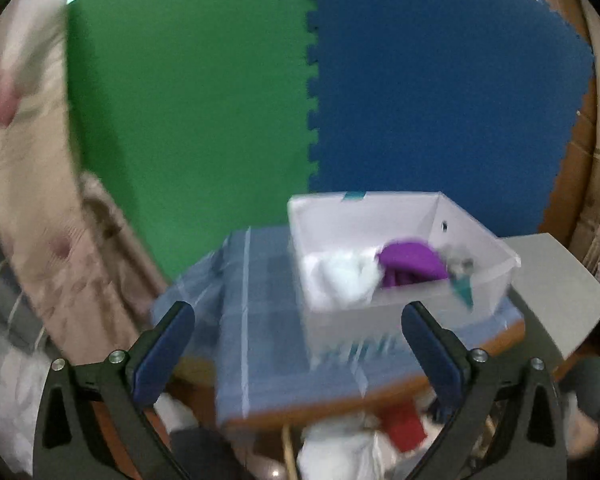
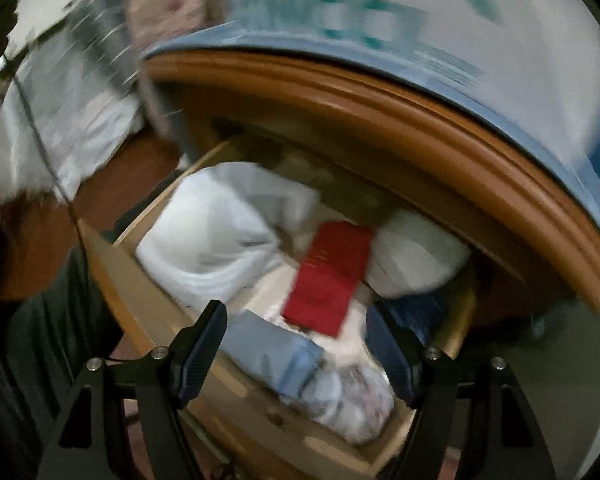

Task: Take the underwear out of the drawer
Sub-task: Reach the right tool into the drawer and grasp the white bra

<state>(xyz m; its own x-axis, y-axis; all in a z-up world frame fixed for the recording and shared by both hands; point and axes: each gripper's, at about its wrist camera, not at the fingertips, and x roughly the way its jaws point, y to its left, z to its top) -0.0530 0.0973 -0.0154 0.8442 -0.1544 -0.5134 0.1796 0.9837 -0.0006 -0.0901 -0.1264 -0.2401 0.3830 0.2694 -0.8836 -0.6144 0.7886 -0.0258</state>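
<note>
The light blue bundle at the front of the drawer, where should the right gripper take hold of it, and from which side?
Probably from above, around the rolled middle of the light blue bundle. It lies lengthwise along the drawer front, directly between the open right gripper fingers, so closing across its narrow width should catch it. The red item lies behind it, clear of that grip.

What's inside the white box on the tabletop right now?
The white box holds a purple garment beside a crumpled white garment; a small grey item sits by its right wall. Whatever lies beneath them is covered.
</note>
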